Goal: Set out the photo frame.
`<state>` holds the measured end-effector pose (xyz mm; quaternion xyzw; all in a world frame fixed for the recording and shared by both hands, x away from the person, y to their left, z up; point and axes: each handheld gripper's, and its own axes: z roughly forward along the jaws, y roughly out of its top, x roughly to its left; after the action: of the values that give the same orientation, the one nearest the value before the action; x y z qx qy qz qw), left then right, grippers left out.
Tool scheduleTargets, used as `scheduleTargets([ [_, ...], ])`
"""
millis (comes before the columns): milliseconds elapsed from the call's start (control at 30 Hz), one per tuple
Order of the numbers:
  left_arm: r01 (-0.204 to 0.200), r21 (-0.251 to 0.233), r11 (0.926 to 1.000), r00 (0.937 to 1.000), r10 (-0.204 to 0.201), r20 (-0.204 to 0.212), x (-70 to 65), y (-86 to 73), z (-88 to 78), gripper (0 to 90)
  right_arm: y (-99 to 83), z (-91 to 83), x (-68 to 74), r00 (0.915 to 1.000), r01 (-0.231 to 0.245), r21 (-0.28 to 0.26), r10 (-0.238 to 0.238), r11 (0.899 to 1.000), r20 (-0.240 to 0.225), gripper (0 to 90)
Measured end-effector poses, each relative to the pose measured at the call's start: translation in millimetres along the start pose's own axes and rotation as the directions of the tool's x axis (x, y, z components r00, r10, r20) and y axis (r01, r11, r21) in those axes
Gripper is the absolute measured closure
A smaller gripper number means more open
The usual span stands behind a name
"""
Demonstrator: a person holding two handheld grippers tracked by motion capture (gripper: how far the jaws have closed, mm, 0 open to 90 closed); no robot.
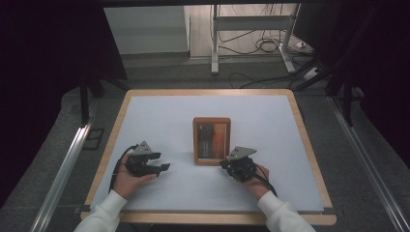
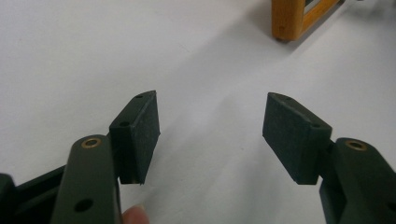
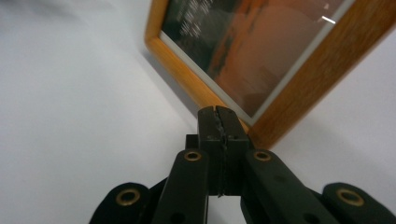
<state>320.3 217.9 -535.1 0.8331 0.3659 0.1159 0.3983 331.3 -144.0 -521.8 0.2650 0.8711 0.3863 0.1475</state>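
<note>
A wooden picture frame [image 1: 212, 140] lies flat in the middle of the white table, holding a dark and orange picture. My right gripper [image 1: 226, 164] is at its near right corner. In the right gripper view the jaws [image 3: 218, 113] are pressed together with nothing between them, their tips right at the frame's corner [image 3: 280, 116]. My left gripper [image 1: 162, 162] rests to the left of the frame, apart from it, pointing right. Its pads [image 2: 140, 123] stand wide apart over bare table, and a corner of the frame [image 2: 299, 16] shows far ahead.
The white mat [image 1: 159, 116] covers a wooden-edged table [image 1: 309, 150]. Beyond the far edge are a metal stand [image 1: 215, 43] and cables [image 1: 263, 46] on the floor. Metal rails [image 1: 63, 169] run along both sides.
</note>
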Motion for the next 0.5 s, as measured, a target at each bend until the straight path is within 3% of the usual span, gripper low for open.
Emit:
scheduleTargets([
  [200, -0.003, -0.002, 1.0, 0.9998, 0.003, -0.021, -1.0, -1.2, -2.8, 35.7, -4.1, -18.1, -4.3, 1.0, -0.008, -0.032, 0.008, 0.999, 0.003, 89.4],
  [333, 0.001, -0.004, 1.0, 0.9998, -0.001, -0.019, -2.6, 0.0, -3.1, 35.8, -17.0, -45.1, -19.1, 0.9979, -0.056, -0.082, 0.059, 0.995, 0.027, 84.4],
  [400, -0.003, -0.006, 1.0, 0.9998, 0.003, -0.018, -3.1, 1.1, -2.4, 35.7, -19.4, -49.0, -22.6, 0.9969, -0.07, -0.088, 0.073, 0.994, 0.03, 80.8],
  [500, -0.013, 0.003, 0.9999, 0.9998, 0.013, -0.015, -5.1, 0.6, -1.2, 35.5, -31.5, -64.4, -35.9, 0.9862, -0.139, -0.129, 0.15, 0.982, 0.072, 54.4],
])
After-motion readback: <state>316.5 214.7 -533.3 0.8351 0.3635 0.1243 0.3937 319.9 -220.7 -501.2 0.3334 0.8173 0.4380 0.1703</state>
